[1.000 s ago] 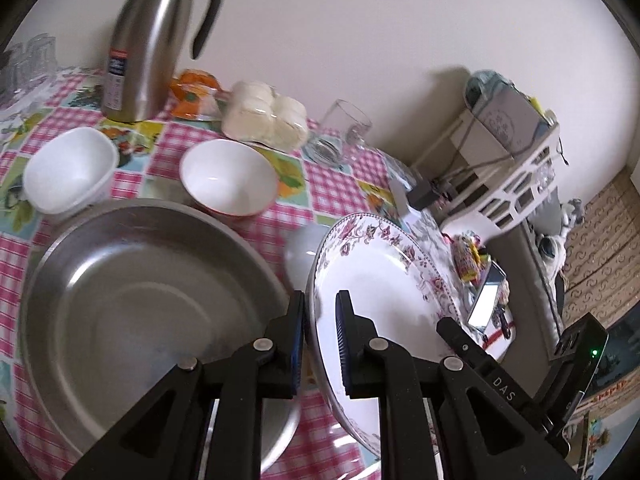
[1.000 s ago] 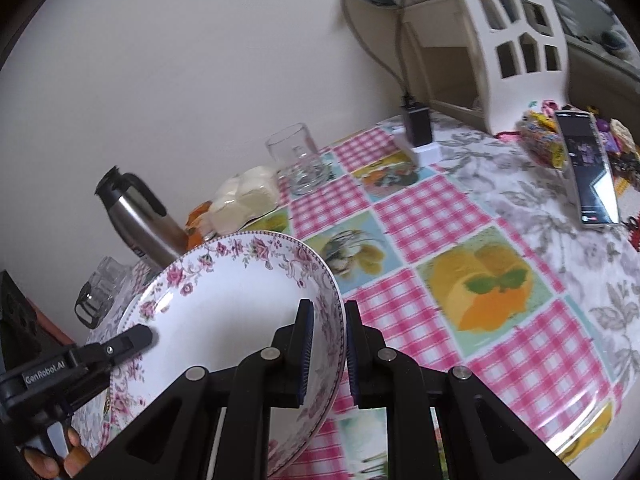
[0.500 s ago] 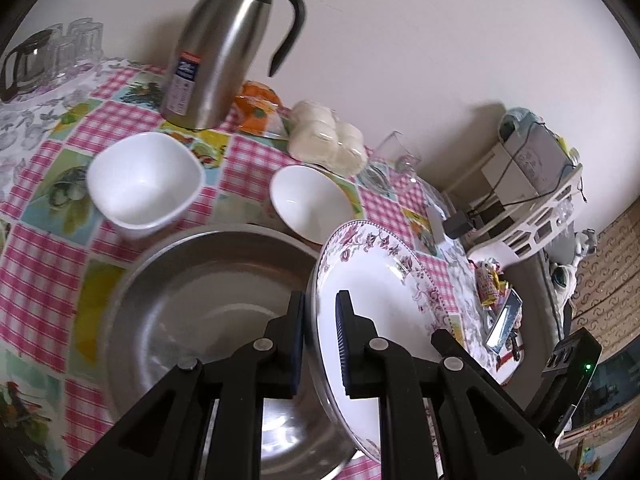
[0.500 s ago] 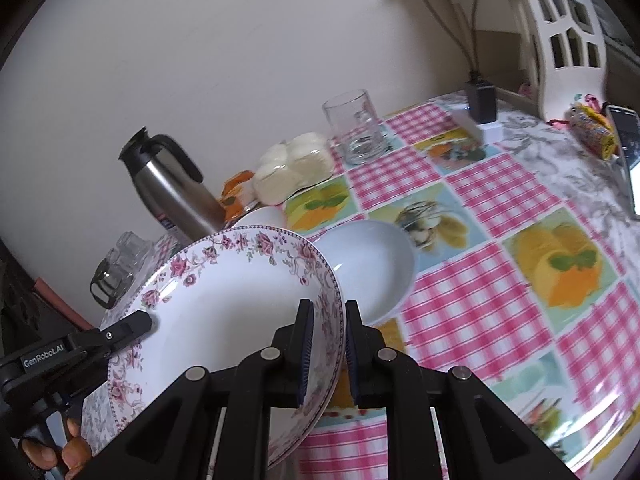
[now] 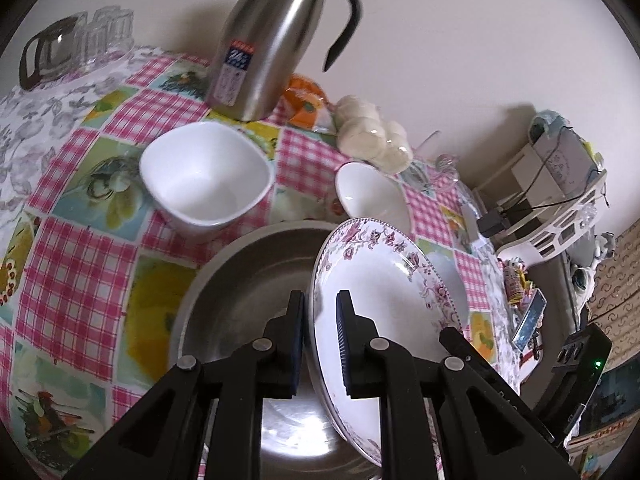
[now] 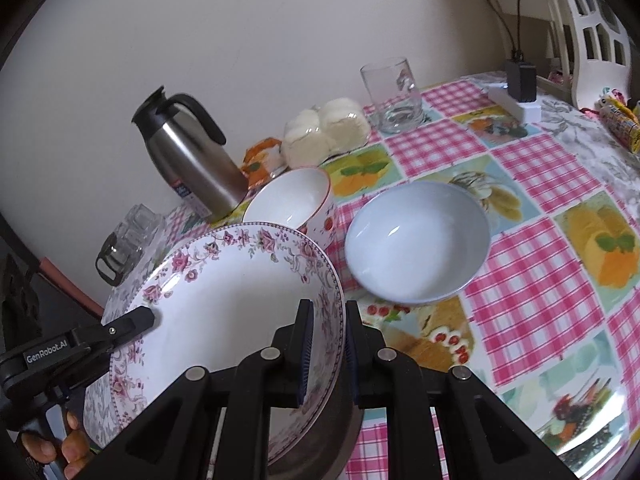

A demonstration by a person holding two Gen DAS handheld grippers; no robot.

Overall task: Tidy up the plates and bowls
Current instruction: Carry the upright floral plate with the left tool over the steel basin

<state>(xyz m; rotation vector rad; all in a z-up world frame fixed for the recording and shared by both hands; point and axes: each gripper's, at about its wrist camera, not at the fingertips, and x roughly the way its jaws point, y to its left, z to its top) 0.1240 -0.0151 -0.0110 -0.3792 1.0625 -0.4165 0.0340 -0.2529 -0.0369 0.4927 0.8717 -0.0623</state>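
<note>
Both grippers hold one white floral-rimmed plate by opposite rims. My left gripper is shut on its near rim; my right gripper is shut on the other rim of the plate. The plate hangs tilted above a large steel basin. A square white bowl and a round white bowl with a red rim stand beyond the basin. In the right wrist view the red-rimmed bowl and a pale blue bowl stand on the checked tablecloth.
A steel thermos jug stands at the back by the wall, with buns in plastic, an orange packet and glasses. A glass mug, a charger and a white rack are to the right.
Both grippers have carried the plate left and back over the basin. The view has drawn away from the table, and the bowls and thermos now show more fully.
</note>
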